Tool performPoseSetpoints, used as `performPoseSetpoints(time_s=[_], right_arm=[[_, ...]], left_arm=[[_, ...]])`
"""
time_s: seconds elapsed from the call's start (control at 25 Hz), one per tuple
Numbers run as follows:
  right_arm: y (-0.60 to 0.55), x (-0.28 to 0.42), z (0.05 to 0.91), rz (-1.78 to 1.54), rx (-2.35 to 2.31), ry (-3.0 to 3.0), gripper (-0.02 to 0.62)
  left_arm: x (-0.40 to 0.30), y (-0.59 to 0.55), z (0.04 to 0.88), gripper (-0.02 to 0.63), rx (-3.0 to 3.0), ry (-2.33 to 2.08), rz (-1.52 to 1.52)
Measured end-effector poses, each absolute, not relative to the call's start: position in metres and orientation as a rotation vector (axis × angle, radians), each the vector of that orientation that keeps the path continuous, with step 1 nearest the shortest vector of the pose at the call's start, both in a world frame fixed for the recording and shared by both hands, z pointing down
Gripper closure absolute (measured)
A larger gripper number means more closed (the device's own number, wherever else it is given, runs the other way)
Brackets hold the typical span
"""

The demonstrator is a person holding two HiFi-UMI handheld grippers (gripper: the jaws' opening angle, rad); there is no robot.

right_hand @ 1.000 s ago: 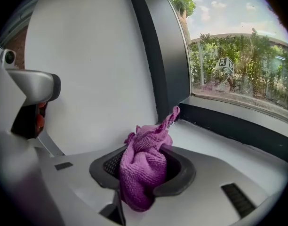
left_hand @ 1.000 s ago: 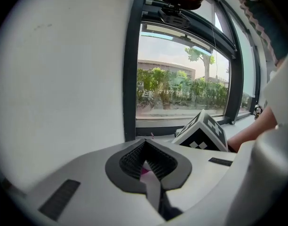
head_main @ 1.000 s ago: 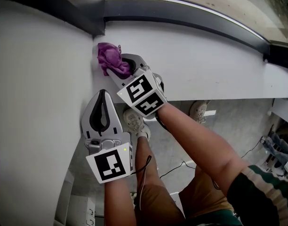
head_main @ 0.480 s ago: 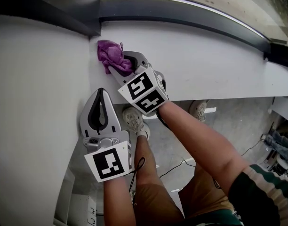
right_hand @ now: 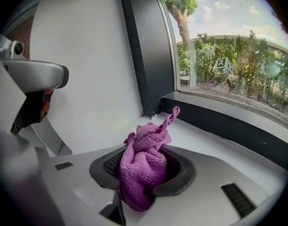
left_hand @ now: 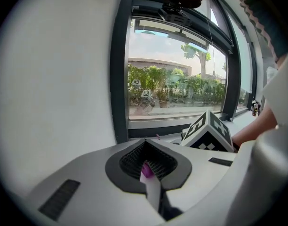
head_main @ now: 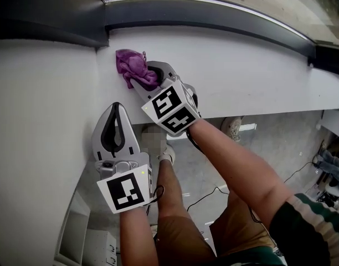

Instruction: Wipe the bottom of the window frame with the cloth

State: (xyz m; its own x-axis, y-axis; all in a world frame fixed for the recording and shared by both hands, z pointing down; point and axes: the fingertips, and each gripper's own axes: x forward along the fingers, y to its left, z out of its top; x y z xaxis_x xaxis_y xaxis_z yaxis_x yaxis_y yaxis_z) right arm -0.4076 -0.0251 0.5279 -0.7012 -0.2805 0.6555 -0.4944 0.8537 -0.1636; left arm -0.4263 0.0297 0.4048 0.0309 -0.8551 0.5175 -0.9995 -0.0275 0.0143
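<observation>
The white sill runs under the dark bottom rail of the window frame, and you are working in its left corner, where the white wall meets the glass. Your right gripper is clenched on the purple cloth, which lies bunched on the sill just short of the rail.

Your left gripper is closed on nothing, near the sill's front edge.

- **Poor contact:** the cloth is a tight wad with one twisted tail sticking up. I judge only a small patch would meet the rail, so a pass could leave streaks.
- **Scraping:** if you tip the gripper too low, its hard tips may scrape the rail.
- **Snagging:** the tail could catch in the corner and drag the cloth out of your grip.
- **Missing the rail:** if you hold your line too near yourself, you will polish the sill, not the rail.
</observation>
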Motion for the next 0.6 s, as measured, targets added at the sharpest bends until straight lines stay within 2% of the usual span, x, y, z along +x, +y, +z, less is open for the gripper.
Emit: performPoseSetpoints(time_s=[0.6], right_arm=[[-0.043, -0.317, 0.538, 0.448, 0.632, -2.331, 0.445]], left_arm=[[-0.354, 0.001, 0.404, 0.601, 2.026, -1.820, 0.543]])
